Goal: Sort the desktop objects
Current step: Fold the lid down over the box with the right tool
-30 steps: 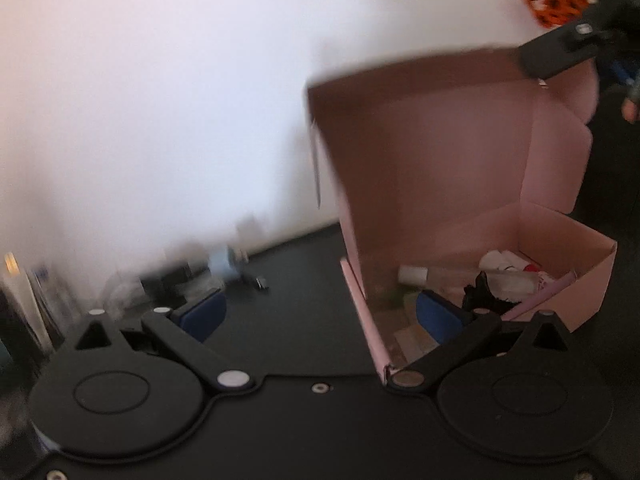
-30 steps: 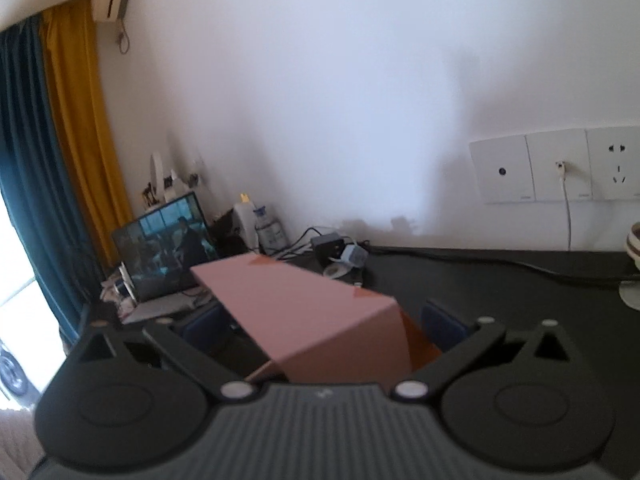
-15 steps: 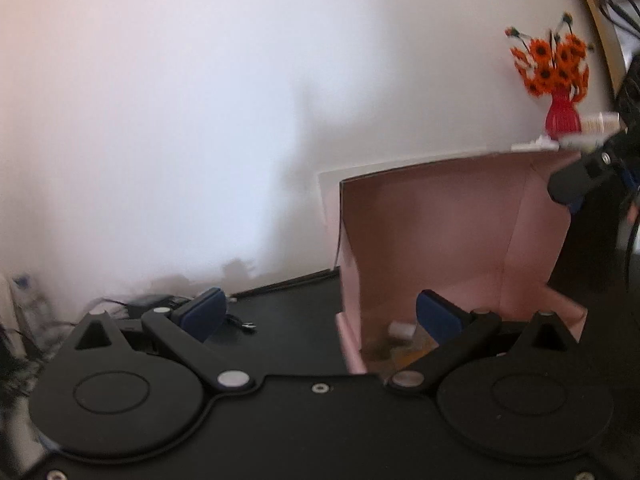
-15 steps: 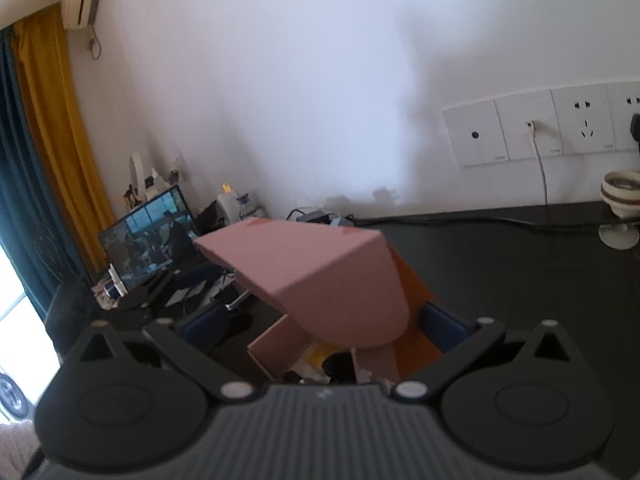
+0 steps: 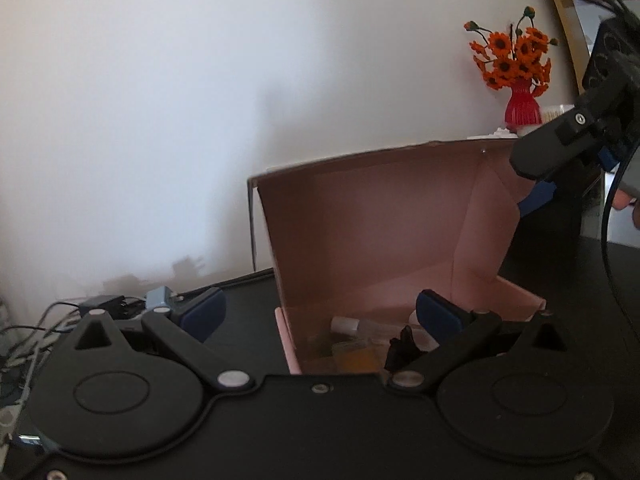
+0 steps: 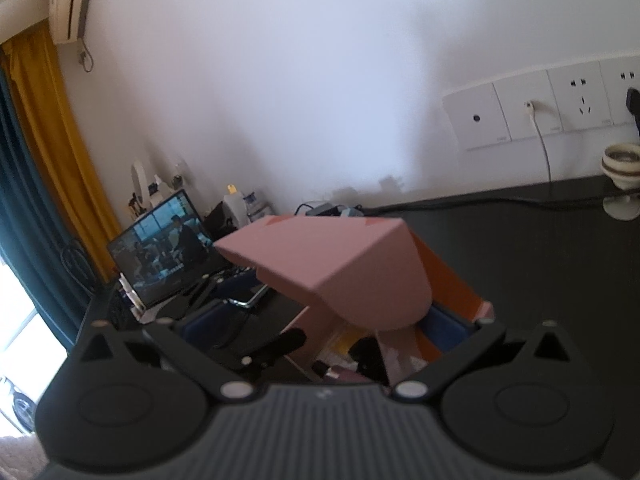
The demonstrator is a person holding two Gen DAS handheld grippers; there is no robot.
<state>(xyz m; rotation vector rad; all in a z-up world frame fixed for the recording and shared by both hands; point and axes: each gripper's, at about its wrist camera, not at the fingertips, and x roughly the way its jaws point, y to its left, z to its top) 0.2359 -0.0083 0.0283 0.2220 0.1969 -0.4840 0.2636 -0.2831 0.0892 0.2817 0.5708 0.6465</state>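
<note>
**Pink box lid half down, items already inside**

Pink cardboard box (image 5: 384, 240) sits on the black desk (image 6: 540, 248), near the wall, w/ its lid (image 6: 332, 256) tipped partway over the opening. Inside we make out a small white-capped bottle (image 5: 346, 323), something yellow and a black item; details too dim to tell more.

Our left gripper (image 5: 318, 312) hangs just in front of the box, jaws spread wide, holding nothing. Our right gripper (image 6: 320, 320) is up by the lid's side flap; jaws look spread, one blue pad behind the flap, but we can't tell if it's pinching the flap or only nudging it.

Risks, as we judge: the flaps may catch outside the walls instead of tucking in, or a hard push could slide the light box across the desk, since nothing braces it.

Writing: none legible, incl. the laptop (image 6: 168, 248) screen and wall sockets (image 6: 540, 108).
</note>
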